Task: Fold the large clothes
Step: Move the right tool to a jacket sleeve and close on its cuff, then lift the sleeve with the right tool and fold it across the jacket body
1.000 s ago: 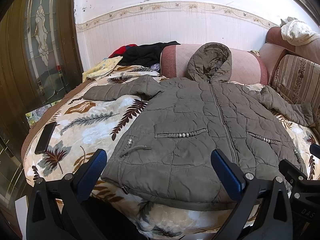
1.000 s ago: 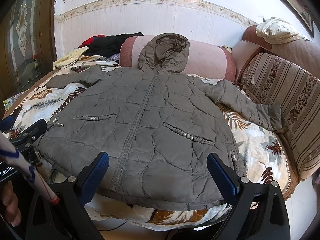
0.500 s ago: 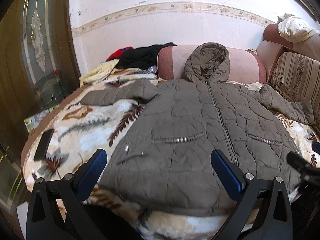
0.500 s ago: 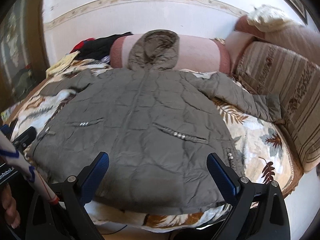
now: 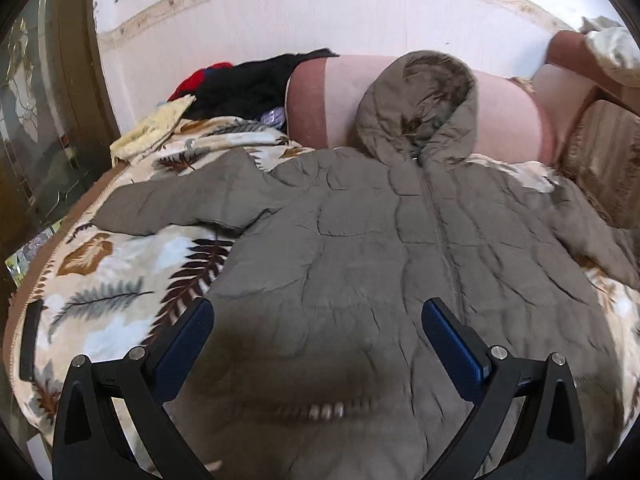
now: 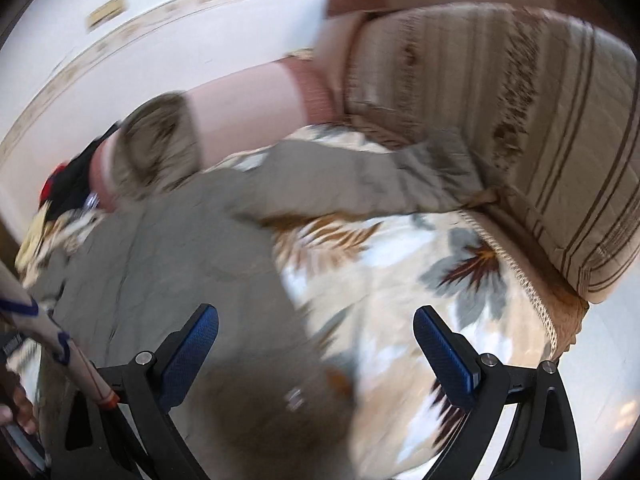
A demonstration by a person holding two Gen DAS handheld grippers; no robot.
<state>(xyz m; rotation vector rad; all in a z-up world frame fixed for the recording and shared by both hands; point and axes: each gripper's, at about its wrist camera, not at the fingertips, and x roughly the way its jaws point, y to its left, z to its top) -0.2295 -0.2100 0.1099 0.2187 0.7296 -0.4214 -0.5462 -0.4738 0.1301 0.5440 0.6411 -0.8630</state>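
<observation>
The left gripper (image 5: 316, 344) hangs low over the front of the coat (image 5: 360, 248), its blue pads (image 5: 184, 344) spread wide with nothing between them, pointing up the zip toward the hood (image 5: 420, 100). The right gripper (image 6: 316, 352) is also spread wide and empty, tilted and aimed at the coat's right sleeve (image 6: 360, 184); its view is motion-blurred, and it sits above the coat's lower right edge, where grey fabric meets the blanket (image 6: 400, 280). The coat lies face up and spread flat on the leaf-print blanket covering a bed, hood propped against a pink bolster (image 5: 344, 96), left sleeve (image 5: 180, 204) stretched out to the side, right sleeve reaching to a striped cushion (image 6: 500, 120). A heap of black and red clothes (image 5: 248, 84) lies at the bolster's left end. A dark phone (image 5: 30, 340) rests on the blanket's left edge, well apart from the coat. At the lower left of the right view a hand (image 6: 18, 408) and a patterned sleeve (image 6: 44, 328) show.
</observation>
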